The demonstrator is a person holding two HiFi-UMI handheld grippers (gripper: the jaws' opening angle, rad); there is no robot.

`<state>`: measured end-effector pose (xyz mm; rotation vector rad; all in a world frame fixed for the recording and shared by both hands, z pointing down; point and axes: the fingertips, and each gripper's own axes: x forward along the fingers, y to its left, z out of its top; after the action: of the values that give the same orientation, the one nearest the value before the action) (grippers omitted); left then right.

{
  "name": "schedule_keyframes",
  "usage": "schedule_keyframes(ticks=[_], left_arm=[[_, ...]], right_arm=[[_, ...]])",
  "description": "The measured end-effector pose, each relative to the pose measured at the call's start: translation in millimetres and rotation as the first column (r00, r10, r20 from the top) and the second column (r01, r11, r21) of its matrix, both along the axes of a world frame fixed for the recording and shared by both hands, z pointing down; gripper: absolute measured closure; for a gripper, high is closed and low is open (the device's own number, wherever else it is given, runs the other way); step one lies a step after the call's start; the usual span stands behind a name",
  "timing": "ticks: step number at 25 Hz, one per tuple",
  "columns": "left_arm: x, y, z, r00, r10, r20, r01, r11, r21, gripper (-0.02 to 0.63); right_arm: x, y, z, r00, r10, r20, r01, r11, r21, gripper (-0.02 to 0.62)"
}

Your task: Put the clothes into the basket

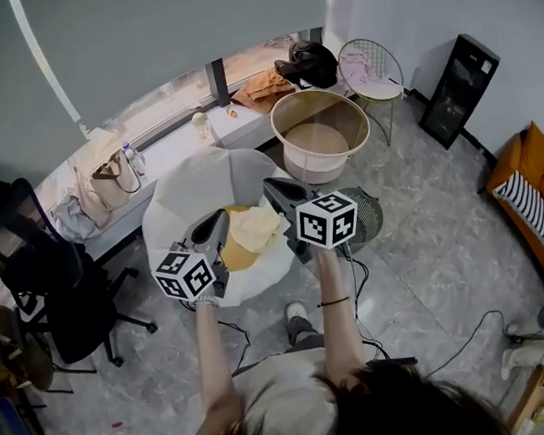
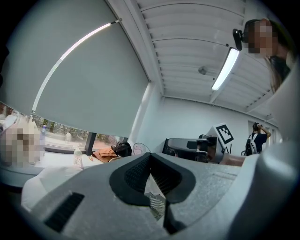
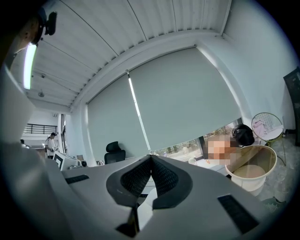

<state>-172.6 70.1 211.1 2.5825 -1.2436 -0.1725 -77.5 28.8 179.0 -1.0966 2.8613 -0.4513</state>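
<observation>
Clothes (image 1: 205, 184): white, limp, draped; basket (image 1: 317, 169) round.

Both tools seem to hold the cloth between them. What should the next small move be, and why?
Probably move both tools forward together until the white and yellow garment hangs over the basket. The left tool and right tool look closed on it, and the open basket stands just ahead.

Soft daylight from the window (image 1: 174, 84) plus a ceiling lamp (image 2: 226, 69); fisheye gripper views darken at corners.
</observation>
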Motion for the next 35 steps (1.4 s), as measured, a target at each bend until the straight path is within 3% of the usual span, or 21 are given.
schedule_keyframes(ticks=[15, 24, 30, 35], left_arm=[[11.6, -72.7, 8.6, 0.999, -0.047, 0.007, 0.047, 0.997, -0.053, 0.595], [31.3, -113.0, 18.6, 0.997, -0.074, -0.025, 0.072, 0.995, -0.071, 0.595], [50.1, -125.6, 30.1, 0.997, -0.07, -0.024, 0.068, 0.994, -0.089, 0.595], [41.8, -126.4, 41.4, 0.996, -0.091, -0.017, 0.089, 0.988, -0.125, 0.595]], right_arm=[[2.0, -77.9, 22.5, 0.997, -0.08, 0.022, 0.081, 0.993, -0.087, 0.586], [10.0, -110.8, 34.4, 0.989, -0.148, -0.024, 0.145, 0.984, -0.107, 0.586], [28.5, -133.9, 41.8, 0.991, -0.136, -0.018, 0.133, 0.983, -0.124, 0.586], [25.2, -143.1, 54.8, 0.992, -0.128, -0.002, 0.126, 0.979, -0.158, 0.586]])
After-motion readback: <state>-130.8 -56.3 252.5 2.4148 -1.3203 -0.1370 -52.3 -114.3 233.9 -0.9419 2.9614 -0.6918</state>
